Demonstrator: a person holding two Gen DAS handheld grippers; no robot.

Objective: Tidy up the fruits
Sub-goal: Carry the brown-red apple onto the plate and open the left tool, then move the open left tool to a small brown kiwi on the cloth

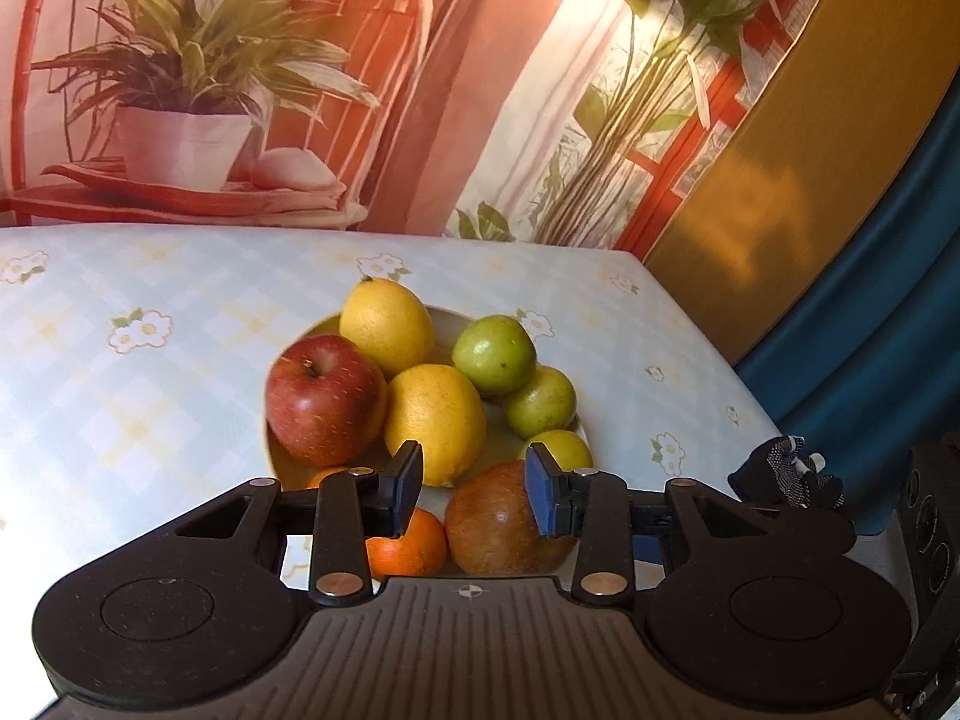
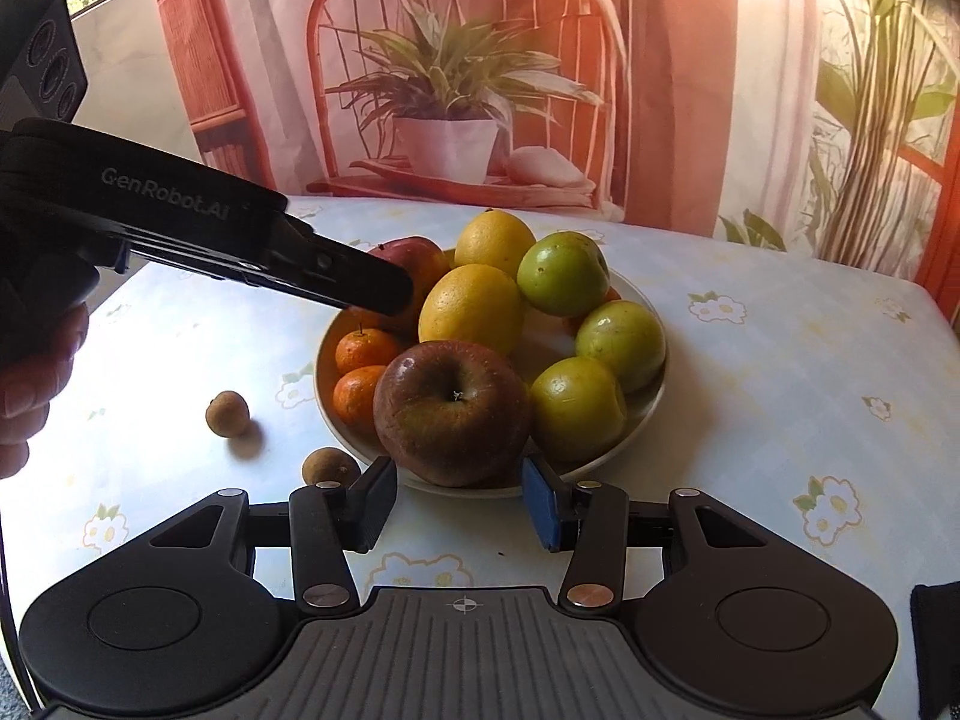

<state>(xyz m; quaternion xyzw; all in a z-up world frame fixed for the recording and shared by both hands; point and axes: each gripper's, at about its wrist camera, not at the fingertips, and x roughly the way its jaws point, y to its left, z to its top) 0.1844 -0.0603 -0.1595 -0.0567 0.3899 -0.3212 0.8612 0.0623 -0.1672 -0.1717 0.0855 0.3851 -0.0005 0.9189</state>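
Now the left gripper (image 1: 474, 489) and the right gripper (image 2: 459, 504) both hang with fingers apart and empty over the near rim of the plate (image 2: 651, 324) heaped with fruit, while two small brown fruits (image 2: 227, 413) lie on the tabletop (image 2: 780, 372) left of the plate.

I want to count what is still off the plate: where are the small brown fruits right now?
In the right wrist view, two small brown fruits lie on the tablecloth just left of the plate, near the oranges.
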